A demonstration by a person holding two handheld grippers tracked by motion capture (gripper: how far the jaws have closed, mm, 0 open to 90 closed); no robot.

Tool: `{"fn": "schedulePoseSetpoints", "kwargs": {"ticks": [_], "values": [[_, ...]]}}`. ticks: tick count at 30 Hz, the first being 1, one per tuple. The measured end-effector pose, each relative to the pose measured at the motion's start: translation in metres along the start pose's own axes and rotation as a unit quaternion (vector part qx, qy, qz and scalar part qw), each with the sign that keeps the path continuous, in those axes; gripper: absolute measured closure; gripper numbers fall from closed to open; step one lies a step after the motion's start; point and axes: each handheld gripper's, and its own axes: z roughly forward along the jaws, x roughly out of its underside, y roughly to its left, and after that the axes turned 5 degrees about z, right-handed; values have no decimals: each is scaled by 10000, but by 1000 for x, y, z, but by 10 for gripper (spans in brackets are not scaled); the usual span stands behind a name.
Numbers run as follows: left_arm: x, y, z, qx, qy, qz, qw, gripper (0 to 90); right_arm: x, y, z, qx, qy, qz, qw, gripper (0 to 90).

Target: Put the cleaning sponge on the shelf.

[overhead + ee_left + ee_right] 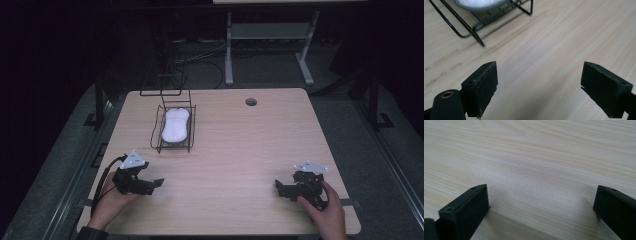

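From the high view, the left gripper [159,183] rests low at the table's [240,150] near-left edge, the right gripper [278,188] at the near-right, each held by a hand; the two are well apart. A black wire rack [174,131] holding a white oblong dish [175,124] stands beyond the left gripper.

In the left gripper view, the jaws stand wide apart over bare wood, the rack [477,26] ahead.

In the right gripper view, the jaws gape wide, empty.

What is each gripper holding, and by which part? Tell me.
Nothing is held. The left gripper and the right gripper both stand open over bare table; the white dish sits untouched in its wire rack.
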Motion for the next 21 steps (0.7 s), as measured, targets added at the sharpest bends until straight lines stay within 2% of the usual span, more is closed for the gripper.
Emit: {"fn": "schedulePoseSetpoints", "kwargs": {"ticks": [7, 15, 16, 18, 21], "values": [[14, -6, 8, 48, 280, 16, 9996, 130, 0, 0, 0, 0, 0, 0, 10000, 0], [26, -10, 18, 77, 494, 57, 9987, 130, 0, 0, 0, 1, 2, 3, 10000, 0], [27, -10, 18, 63, 469, 146, 9988, 128, 0, 0, 0, 0, 0, 2, 10000, 0], [29, -11, 18, 66, 347, 109, 9993, 128, 0, 0, 0, 1, 2, 6, 10000, 0], [37, -10, 18, 113, 8, 173, 9998, 127, 0, 0, 0, 1, 2, 5, 10000, 0]]}}
